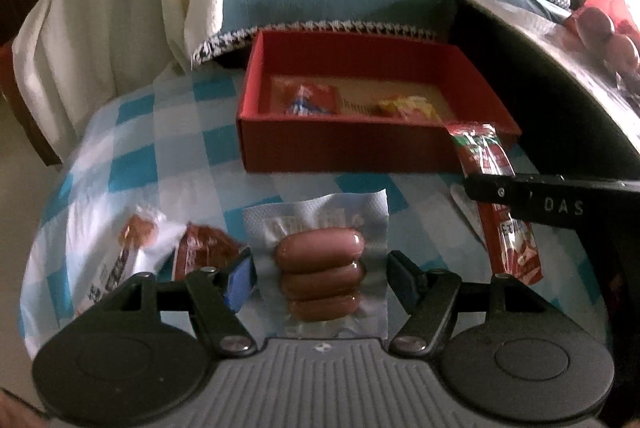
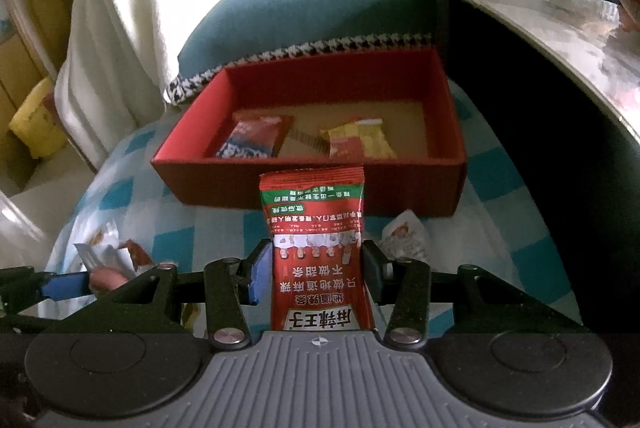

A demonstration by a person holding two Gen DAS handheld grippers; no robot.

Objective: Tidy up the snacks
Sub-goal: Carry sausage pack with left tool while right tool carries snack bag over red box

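Right gripper (image 2: 316, 278) clamps red 麻辣王子 packet (image 2: 316, 228); left gripper (image 1: 320, 268) grips sausage pack (image 1: 320, 268)

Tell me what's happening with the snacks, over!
Right tool shut on red packet. Left tool holds sausage pack. Red box ahead, two snacks inside. Path clear.

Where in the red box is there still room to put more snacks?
In the red box, bare floor lies behind both packets along the back wall, and right of the yellow packet. A narrow strip separates it from the red-and-blue packet. The front-left is crowded.
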